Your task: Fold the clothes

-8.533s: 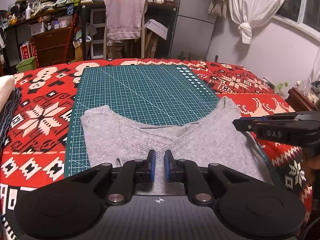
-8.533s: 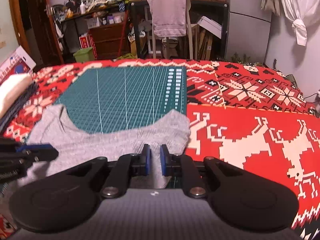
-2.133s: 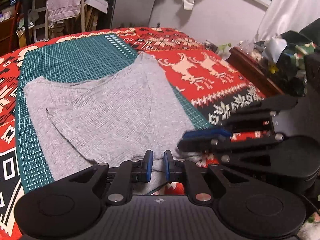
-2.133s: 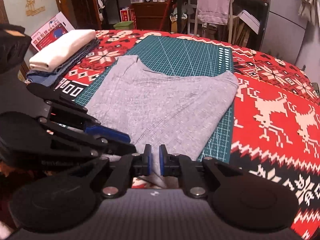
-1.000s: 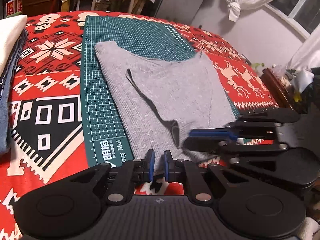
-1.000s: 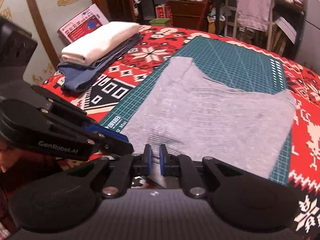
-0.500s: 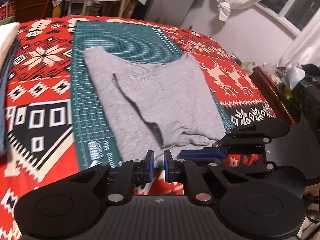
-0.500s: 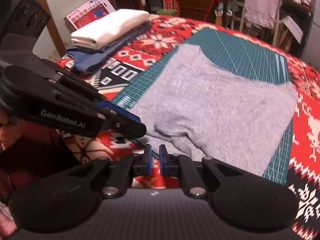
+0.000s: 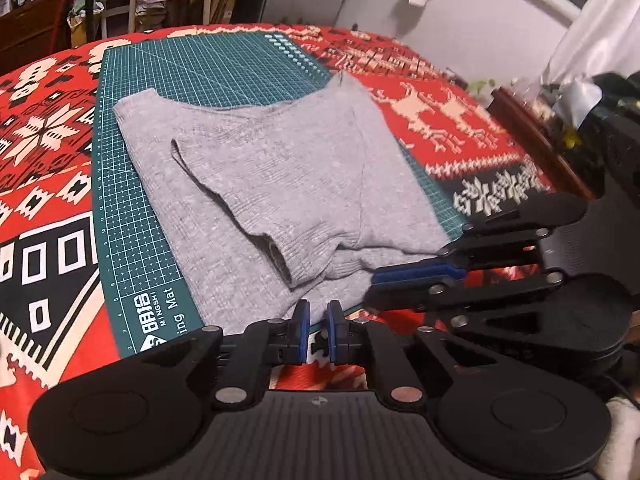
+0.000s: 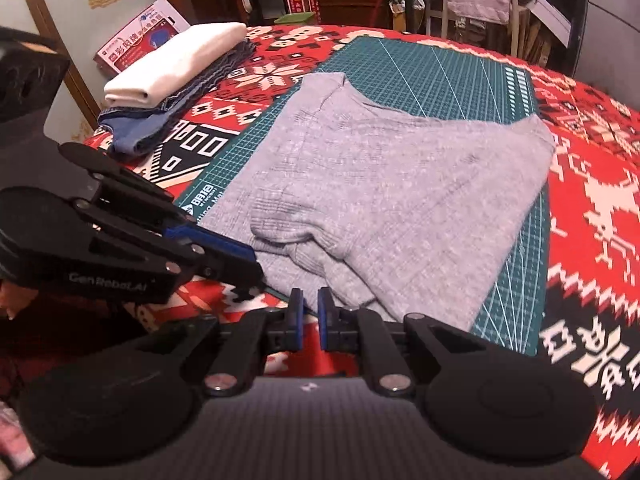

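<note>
Sweater [image 9: 280,184]: grey knit, lying partly folded on the green cutting mat [image 9: 208,68].
Handling: judged soft, light, limp; best gripped at the near hem.
Left gripper [image 9: 314,334]: jaws narrowly parted, nothing held.
Right gripper [image 10: 311,320]: jaws narrowly parted, nothing held.

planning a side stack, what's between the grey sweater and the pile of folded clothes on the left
In the right wrist view, a strip of green cutting mat and then patterned red blanket separate the grey sweater from the folded pile.

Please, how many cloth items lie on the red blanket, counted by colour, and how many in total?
Grey: 1, the grey sweater on the cutting mat
Cream: 1, the folded cream garment
Blue: 1, the folded blue garment beneath it
Total: 3
</note>
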The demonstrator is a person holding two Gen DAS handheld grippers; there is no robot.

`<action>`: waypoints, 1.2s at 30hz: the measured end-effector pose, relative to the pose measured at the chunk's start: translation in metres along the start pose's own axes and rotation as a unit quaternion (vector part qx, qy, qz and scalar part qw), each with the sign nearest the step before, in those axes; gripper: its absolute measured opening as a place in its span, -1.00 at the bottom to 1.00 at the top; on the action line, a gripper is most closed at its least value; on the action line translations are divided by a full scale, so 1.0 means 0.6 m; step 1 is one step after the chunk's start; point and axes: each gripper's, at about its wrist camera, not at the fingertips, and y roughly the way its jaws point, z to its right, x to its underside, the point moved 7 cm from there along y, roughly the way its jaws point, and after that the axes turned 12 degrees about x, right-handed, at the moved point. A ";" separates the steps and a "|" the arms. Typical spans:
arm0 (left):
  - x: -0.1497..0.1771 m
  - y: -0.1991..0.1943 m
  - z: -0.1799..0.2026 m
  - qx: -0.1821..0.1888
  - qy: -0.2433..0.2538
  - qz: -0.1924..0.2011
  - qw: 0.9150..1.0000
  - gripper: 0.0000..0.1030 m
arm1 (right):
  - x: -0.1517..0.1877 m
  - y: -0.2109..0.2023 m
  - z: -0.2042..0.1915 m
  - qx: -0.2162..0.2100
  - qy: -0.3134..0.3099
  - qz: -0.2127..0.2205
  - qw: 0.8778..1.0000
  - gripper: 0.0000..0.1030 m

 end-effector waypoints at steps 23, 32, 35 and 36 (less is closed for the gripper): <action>-0.009 -0.008 -0.009 0.013 -0.024 0.020 0.999 -0.82 | -0.001 -0.016 0.050 0.034 0.037 0.007 0.999 -0.84; -0.007 -0.017 -0.007 0.012 -0.018 0.022 1.000 -0.82 | 0.018 -0.027 0.037 0.039 0.014 -0.006 0.999 -0.84; -0.010 -0.028 -0.008 0.015 -0.025 0.034 0.999 -0.82 | 0.011 -0.041 0.052 0.043 0.027 0.004 0.999 -0.83; -0.011 -0.032 -0.009 0.016 -0.028 0.038 0.999 -0.82 | 0.007 -0.042 0.058 0.048 0.030 0.007 0.998 -0.83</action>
